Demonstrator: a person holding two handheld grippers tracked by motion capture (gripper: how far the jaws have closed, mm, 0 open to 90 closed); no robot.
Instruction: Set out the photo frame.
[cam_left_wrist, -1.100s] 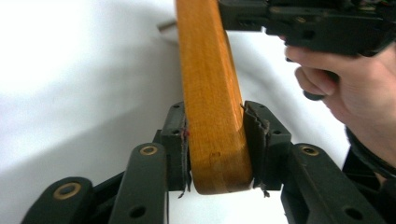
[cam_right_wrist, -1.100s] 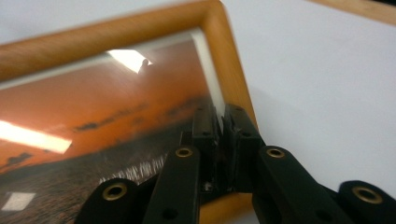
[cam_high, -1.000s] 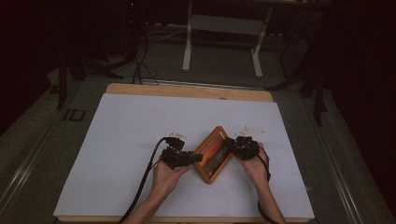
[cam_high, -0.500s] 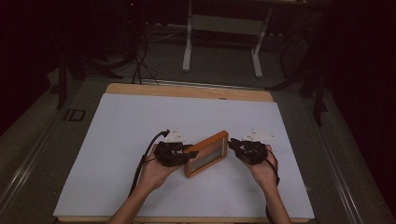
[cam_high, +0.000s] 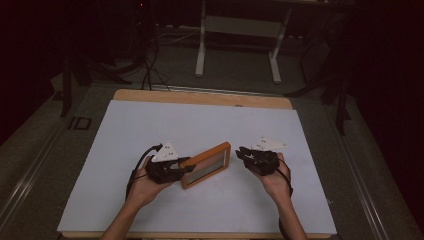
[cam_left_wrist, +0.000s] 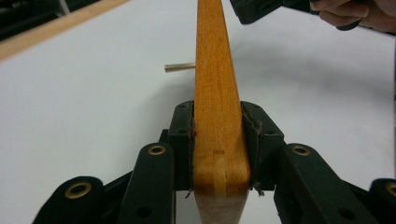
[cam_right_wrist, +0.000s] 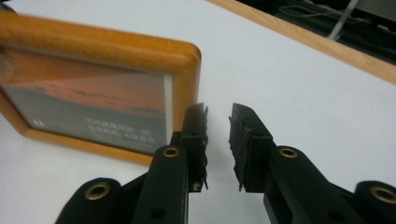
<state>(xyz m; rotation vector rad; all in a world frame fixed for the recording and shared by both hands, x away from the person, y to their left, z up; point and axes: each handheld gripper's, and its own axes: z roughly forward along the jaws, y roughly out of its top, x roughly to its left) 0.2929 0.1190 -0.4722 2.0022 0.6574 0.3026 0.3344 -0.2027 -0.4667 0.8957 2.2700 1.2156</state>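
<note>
The left gripper (cam_high: 186, 165) clamps the near end of a wooden picture frame (cam_high: 206, 164) (stood on edge, glass facing the person) on the white table (cam_high: 210, 125); just right of the frame, the right gripper (cam_high: 241, 152) hangs released, its jaws having just been opening, nothing between them.

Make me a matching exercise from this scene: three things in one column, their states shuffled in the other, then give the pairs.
Things:
1. left tool
2. right tool
3. wooden picture frame

States:
A. open, nothing between the jaws
B. upright on its edge over the white table
C. clamped on the frame's end

Pairs: 1-C, 2-A, 3-B
</note>
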